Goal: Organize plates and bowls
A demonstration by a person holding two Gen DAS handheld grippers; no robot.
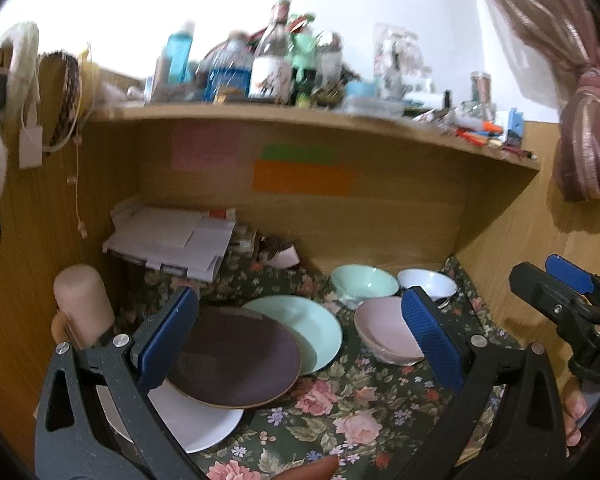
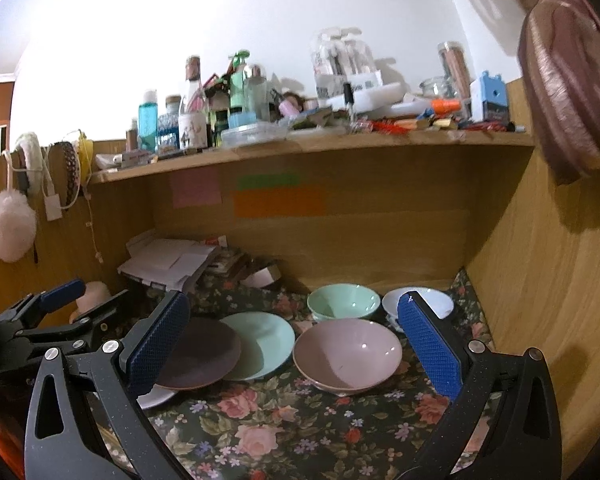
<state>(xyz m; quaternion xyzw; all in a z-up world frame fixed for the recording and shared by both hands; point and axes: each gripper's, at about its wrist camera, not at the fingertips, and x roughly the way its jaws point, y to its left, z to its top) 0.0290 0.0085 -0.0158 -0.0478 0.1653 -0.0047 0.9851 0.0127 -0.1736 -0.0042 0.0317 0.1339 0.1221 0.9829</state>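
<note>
Both tongs, the left tongs [image 1: 300, 336] and the right tongs [image 2: 296, 344], are wide open and hold nothing. Three plates overlap near the bench's left side: brown plate [image 1: 236, 360] on top, green plate [image 1: 312, 328], white plate [image 1: 204, 424]. The pink bowl [image 2: 348, 354] sits toward the right. They look hard, smooth and breakable, so pinch a rim.
</note>
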